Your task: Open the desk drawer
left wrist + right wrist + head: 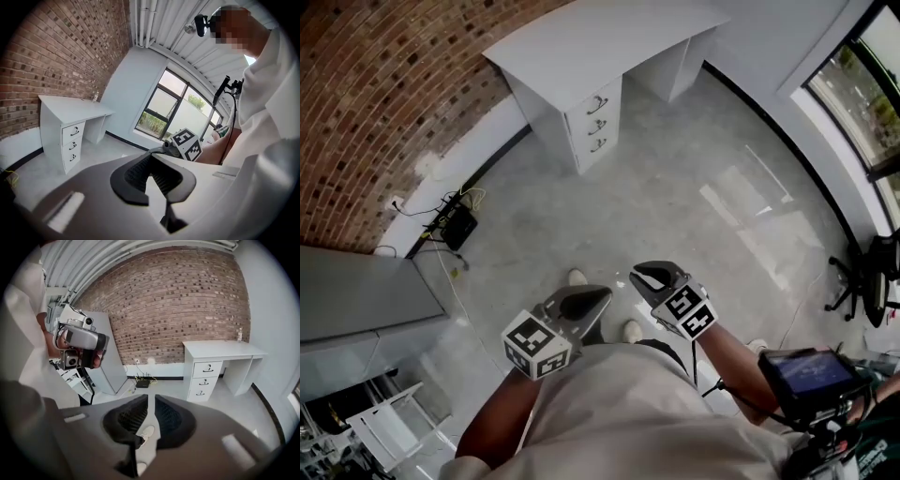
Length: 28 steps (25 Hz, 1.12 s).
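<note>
Left gripper point(596, 296): jaws drawn together at the tips, nothing held; carried low at the person's waist.
Right gripper point(639, 275): jaws all but together with a thin slit between, nothing held; beside the left one.
White rectangular desk point(609, 37): far across the grey polished floor point(675, 216), against the red brick wall point(366, 103).
White three-drawer stack with curved metal handles point(597, 120): desk's left end, all fronts flush.
Stage: approach likely pending; no handle within reach, so the grippers stay idle.

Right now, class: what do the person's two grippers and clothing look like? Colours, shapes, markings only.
The left gripper and right gripper match: grey wedge-shaped bodies, black ribbed pads, each carrying a white cube with black square markers. The person wears a pale, short-sleeved top.
</note>
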### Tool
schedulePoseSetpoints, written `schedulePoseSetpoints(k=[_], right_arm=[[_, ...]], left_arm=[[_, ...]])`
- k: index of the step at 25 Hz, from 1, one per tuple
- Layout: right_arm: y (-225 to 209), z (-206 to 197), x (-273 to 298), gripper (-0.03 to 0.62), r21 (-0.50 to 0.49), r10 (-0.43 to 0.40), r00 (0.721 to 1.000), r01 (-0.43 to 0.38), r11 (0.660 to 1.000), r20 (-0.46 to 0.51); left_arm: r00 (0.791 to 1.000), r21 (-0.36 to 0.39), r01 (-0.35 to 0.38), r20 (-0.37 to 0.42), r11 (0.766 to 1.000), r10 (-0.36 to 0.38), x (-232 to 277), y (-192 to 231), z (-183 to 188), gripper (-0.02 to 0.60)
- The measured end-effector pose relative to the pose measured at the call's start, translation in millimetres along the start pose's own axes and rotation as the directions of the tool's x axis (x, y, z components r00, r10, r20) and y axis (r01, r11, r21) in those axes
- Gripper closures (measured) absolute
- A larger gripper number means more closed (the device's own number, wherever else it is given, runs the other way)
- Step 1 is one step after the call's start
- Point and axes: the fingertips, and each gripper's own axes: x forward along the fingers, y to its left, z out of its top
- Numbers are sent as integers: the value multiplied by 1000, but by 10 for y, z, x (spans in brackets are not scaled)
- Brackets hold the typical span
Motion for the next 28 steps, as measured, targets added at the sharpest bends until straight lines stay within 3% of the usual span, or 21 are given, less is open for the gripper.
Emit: schedulePoseSetpoints(k=[5,9,13,21,26,28], right_arm=[[-729,391,704,560,205,-55,998,53,977,4],[-1388,475,1405,560,384,-122,992,114,916,-4],[-2095,469,2051,560,521,-151,988,116,846,24],[-3654,115,3673,560,762,-126,981,-31,647,147],[-4408,-207,4719,560,884,-117,969,-143,446,216],[-4708,-360,5113,560,906,-138,962,-167,389,236]], left_arm=[[996,13,79,-37,997,-78,38,859,398,567],[987,13,128,-95,992,-127,100,1564,533,548],[985,-5,135,-106,991,-135,364,2107,609,548],[983,4,111,-151,994,-109,1317,3145,513,549],[973,-51,135,-180,990,-142,1888,3802,350,549],[975,-55,128,-174,990,-135,2097,4080,256,549]])
